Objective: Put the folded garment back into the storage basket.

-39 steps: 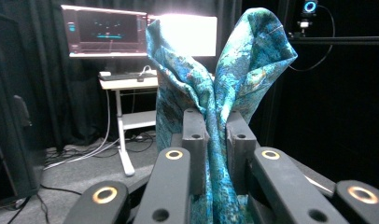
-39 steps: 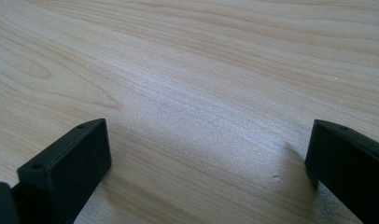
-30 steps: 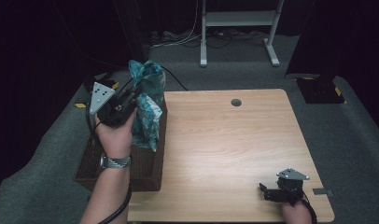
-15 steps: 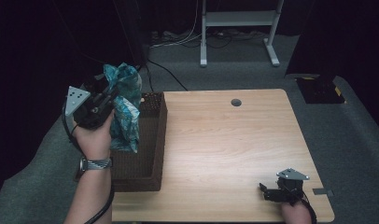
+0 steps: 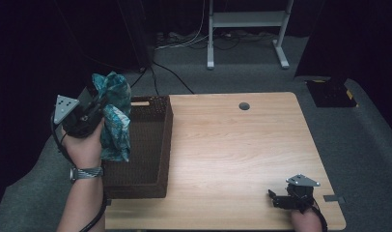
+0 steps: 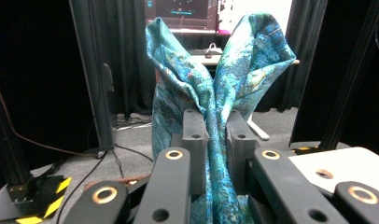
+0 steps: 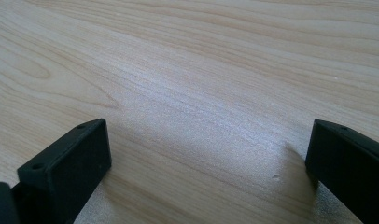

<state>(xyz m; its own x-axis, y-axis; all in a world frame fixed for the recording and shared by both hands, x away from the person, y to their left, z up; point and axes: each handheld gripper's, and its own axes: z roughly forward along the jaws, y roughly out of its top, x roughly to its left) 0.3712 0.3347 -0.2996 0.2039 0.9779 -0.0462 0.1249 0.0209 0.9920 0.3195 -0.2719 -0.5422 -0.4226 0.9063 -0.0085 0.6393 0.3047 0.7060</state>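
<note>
Left gripper (image 5: 95, 108) raised off the left edge of the worktop (image 5: 232, 150), clenched on a teal patterned cloth (image 5: 113, 116). In the left gripper view, both black jaws pressed tight on a gathered fold of the cloth (image 6: 215, 93), two peaks of fabric standing up above the pads and the rest trailing down between the jaw arms. From above, cloth bunched at the gripper tip and draping down beside the hand, hanging over the left rim of a dark brown woven basket (image 5: 146, 145); whether the lowest folds touch the basket rim cannot be told. Basket sitting at the worktop's left edge, long side running front to back, its inside in shadow. Right gripper (image 5: 281, 199) resting low at the near right corner of the worktop, well apart from cloth and basket, grey three-cornered plate on top. In the right gripper view, jaws spread wide with nothing between them, bare pale wood grain (image 7: 201, 93) under them. Small round hole (image 5: 244, 106) in the worktop near its far edge. Grey carpeted floor (image 5: 368, 145) around the worktop, white frame legs (image 5: 245, 29) and loose cables beyond.
</note>
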